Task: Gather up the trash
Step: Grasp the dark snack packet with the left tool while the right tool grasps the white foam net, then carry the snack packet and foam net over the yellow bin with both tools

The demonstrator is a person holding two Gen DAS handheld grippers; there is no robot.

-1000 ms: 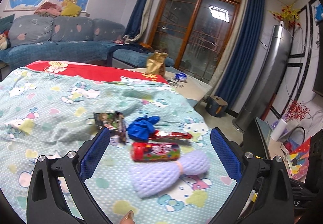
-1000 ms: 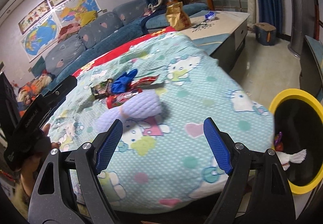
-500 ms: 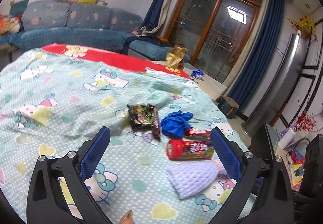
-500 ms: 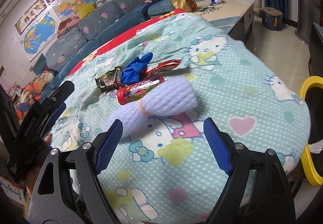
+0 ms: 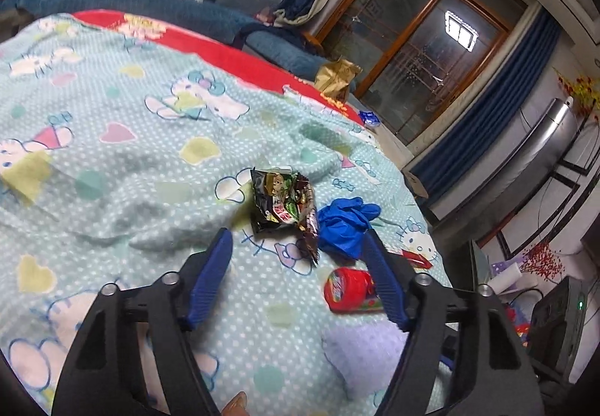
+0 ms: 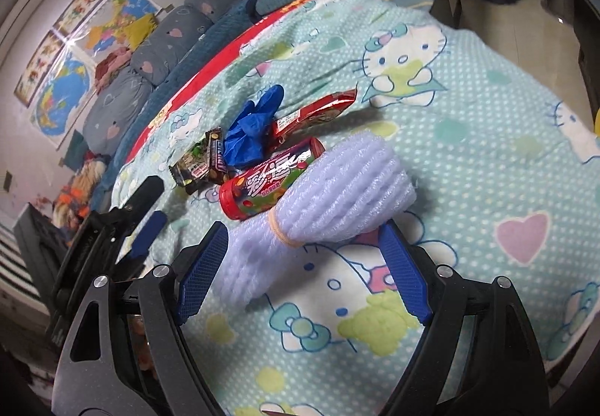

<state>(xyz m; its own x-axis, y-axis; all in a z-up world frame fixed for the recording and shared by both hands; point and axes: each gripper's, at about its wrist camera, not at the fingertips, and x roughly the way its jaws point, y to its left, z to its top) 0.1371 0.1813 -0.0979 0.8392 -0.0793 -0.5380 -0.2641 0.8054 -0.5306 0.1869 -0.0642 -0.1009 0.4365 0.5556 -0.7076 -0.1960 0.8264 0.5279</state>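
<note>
On the pale-blue cartoon-print blanket (image 5: 112, 191), the dark crinkled snack wrapper (image 5: 281, 202) lies ahead of the left hand-held gripper (image 5: 300, 247), whose jaws have just been closing, nothing pinched; the right hand-held gripper (image 6: 300, 243) stands spread around the lavender foam-net sleeve (image 6: 330, 187).

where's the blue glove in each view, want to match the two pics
Left wrist: blue glove right of centre, just past the right finger's tip.
Right wrist: upper left of centre, far beyond the tongs.
Shared landmark: the dark snack wrapper touching its left side.

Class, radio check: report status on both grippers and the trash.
Left gripper closing, empty, nearing snack wrapper. Right gripper open over foam net. Nothing blocking.
</note>
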